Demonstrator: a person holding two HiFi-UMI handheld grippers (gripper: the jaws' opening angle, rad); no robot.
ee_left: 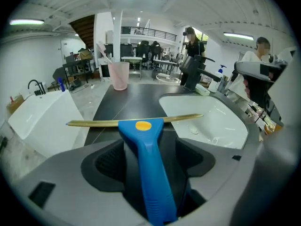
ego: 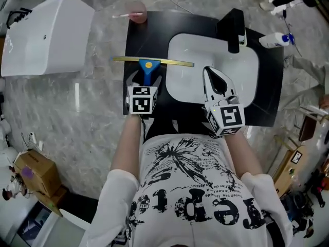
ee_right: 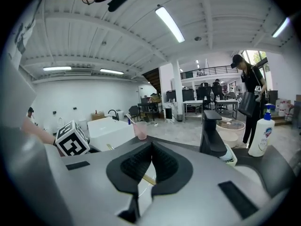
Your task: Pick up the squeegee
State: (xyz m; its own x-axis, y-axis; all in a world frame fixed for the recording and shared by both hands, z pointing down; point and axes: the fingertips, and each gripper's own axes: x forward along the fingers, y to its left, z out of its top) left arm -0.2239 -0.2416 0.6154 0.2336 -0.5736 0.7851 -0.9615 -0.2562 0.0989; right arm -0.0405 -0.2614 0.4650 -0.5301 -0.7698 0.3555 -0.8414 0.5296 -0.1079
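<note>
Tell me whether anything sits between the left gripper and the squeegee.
Nothing visible does. The left gripper has its jaws closed on the blue handle of the squeegee, and the yellow blade sticks out ahead, its right end over the edge of the sink.

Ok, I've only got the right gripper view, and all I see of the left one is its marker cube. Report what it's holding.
Observer: The left gripper has its fingers shut on the blue handle of the squeegee.
Operator: Give me the blade's position.
Observer: It runs crosswise. Its right end is over the rim of the white basin, and its left end sticks out past the edge of the black counter.
Operator: Now place my gripper.
Observer: The right gripper is over the basin, to the right of the squeegee and apart from it.
</note>
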